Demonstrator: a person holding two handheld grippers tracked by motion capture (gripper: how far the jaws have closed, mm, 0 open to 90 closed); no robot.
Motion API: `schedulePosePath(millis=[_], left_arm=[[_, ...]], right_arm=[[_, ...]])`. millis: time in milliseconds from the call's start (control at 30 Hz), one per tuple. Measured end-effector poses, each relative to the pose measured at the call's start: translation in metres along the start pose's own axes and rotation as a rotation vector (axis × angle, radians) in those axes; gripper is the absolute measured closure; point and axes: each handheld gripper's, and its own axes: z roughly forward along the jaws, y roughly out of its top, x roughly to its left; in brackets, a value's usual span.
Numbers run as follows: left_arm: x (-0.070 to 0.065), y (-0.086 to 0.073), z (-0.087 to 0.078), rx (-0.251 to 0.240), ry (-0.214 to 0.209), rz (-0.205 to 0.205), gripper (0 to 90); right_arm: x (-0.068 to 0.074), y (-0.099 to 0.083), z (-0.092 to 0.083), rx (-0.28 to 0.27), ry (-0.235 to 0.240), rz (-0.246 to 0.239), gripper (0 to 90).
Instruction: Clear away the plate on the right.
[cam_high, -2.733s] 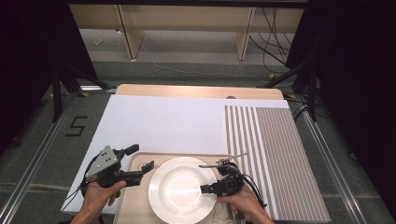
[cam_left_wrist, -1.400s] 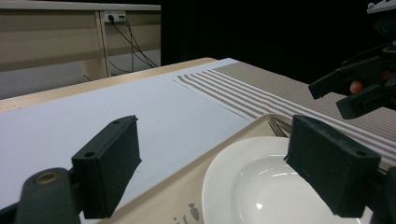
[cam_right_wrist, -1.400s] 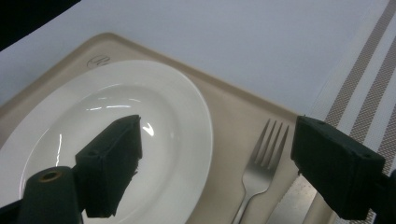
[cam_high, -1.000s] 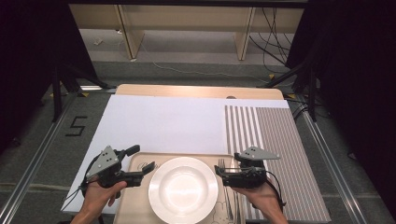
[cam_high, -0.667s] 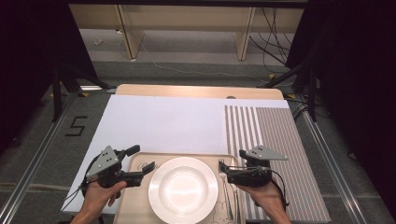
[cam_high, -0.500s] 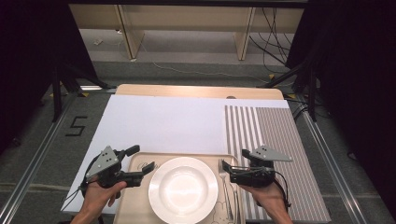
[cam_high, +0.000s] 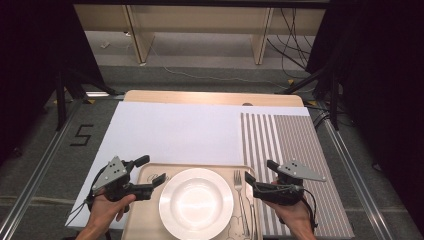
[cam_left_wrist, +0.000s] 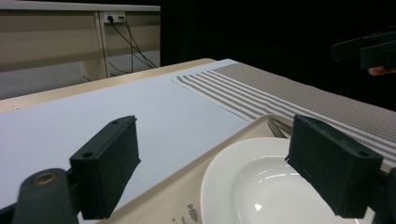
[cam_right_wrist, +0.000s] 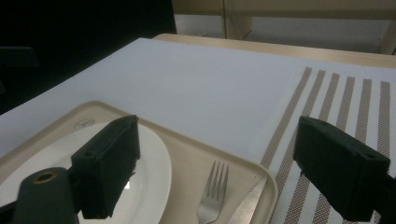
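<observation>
right now the round white ceramic plate (cam_high: 196, 203) sits in the middle of the beige plastic tray (cam_high: 142, 220) at the near edge of the desk (cam_high: 210, 97), and both of your claws flank it. the silver metal fork (cam_high: 239, 192) lies on the tray just to the right of the plate, tines pointing away from you, with a knife blade (cam_right_wrist: 246, 205) beside it at the tray's right rim. your left claw (cam_high: 152, 173) hovers over the tray's left edge, its jaws spread wide and holding nothing; in the left gripper view the plate lies between and below those jaws. your right claw (cam_high: 255, 181) sits at the tray's right edge, next to the fork, jaws likewise released and empty, one over the plate's rim and one over the striped grey-and-white woven placemat (cam_high: 287, 150). that mat covers the right side of the desk, and a large white sheet (cam_high: 175, 132) covers the rest, running under the tray.
</observation>
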Motion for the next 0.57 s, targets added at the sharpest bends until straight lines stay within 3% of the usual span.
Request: schedulePosePath(millis=[33, 267, 300, 567], left_arm=[[-0.0001, 0.0000, 0.0000, -0.001, 0.000, -0.001, 15.8], [0.0000, -0.0002, 0.0008, 0.000, -0.002, -0.002, 15.8], [0.0000, -0.0002, 0.0008, 0.000, -0.002, -0.001, 15.8], [-0.0003, -0.0002, 0.0007, 0.003, -0.002, 0.000, 15.8]], right_arm=[[-0.0014, -0.0005, 0.0007, -0.021, 0.000, -0.007, 15.7], [-0.0022, -0.0019, 0.0003, -0.031, -0.002, -0.009, 15.6], [-0.0007, -0.0016, -0.0012, -0.009, -0.002, -0.001, 15.6], [0.0012, -0.0027, 0.0009, -0.014, 0.002, -0.025, 15.6]])
